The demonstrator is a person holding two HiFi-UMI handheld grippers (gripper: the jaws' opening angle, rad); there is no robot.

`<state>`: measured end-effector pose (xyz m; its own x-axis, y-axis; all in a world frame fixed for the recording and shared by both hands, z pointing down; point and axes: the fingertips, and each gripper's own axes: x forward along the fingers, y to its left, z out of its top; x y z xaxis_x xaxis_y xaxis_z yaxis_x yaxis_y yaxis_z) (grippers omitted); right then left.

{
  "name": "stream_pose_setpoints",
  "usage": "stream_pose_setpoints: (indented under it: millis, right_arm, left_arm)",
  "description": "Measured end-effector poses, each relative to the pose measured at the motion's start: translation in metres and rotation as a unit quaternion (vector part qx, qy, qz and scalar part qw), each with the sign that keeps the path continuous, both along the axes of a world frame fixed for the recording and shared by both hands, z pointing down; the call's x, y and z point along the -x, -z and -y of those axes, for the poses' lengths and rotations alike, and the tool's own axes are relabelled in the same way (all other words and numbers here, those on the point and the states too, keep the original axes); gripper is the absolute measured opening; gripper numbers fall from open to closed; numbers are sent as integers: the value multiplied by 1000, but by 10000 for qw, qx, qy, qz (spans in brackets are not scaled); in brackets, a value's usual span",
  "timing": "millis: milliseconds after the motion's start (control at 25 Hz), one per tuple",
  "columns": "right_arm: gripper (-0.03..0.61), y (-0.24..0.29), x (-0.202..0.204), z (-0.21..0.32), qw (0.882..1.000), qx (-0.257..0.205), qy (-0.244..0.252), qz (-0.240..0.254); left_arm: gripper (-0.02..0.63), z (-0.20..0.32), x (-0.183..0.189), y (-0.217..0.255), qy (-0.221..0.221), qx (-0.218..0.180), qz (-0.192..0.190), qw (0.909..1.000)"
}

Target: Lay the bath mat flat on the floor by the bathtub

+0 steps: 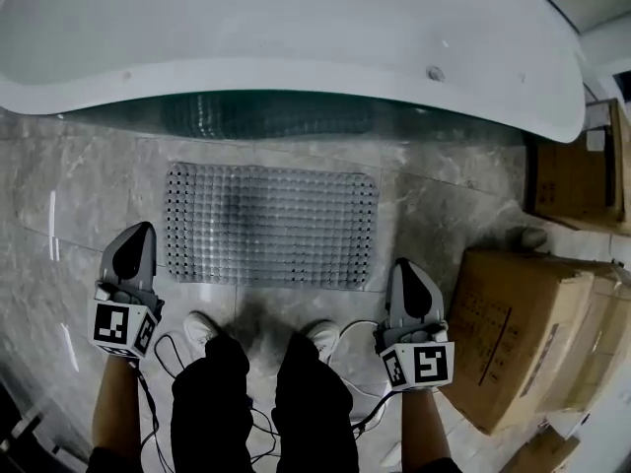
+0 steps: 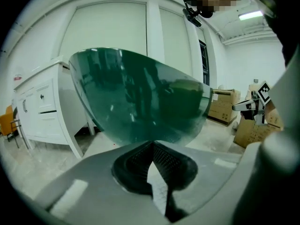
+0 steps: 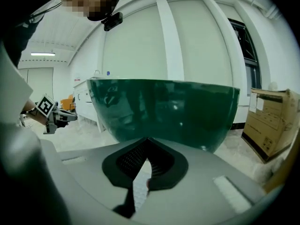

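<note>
Black trousers [image 1: 261,402] and white shoes [image 1: 201,328] stand between the two grippers. The left gripper [image 1: 144,231] and right gripper [image 1: 405,266] both have their jaws together, with nothing in them. Just ahead, between them, the grey mat [image 1: 271,225] lies flat on the marble floor [image 1: 89,195]. Beyond it is the tub [image 1: 296,28]. Boxes [image 1: 513,333] sit right of the right gripper.

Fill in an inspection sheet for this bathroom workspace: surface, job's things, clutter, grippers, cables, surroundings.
Surface: glossy grey marble-look tiled floor.
Job's things: translucent grey bubble-textured bath mat lies flat beside the white bathtub with dark green outer shell.
Clutter: brown cardboard boxes at the right.
Grippers: left gripper and right gripper shut, empty, clear of the mat.
Cables: thin wires by the person's shoes.
Surroundings: white cabinet, white walls.
</note>
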<state>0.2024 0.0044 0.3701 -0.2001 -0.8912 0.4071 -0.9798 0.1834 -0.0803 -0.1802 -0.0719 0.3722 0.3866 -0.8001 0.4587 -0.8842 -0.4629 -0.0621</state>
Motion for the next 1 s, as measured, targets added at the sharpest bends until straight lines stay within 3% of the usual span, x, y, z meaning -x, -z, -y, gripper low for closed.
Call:
stream_pose_setpoints:
  millis: [480,800,1000]
  right_arm:
    - [25,160,-2,1,9998,-179,49,-29]
    - [25,265,0,-3,9991,-403,41,85]
    - [25,321,6,-6,9983,-569,30,92]
  left_arm:
    - [0,4,-48,169,-38,-136,-367,9992]
    - [0,-7,-58,273,139,-302,-620,9975]
    - [0,-16,-64,331,89,-482,-450,9978]
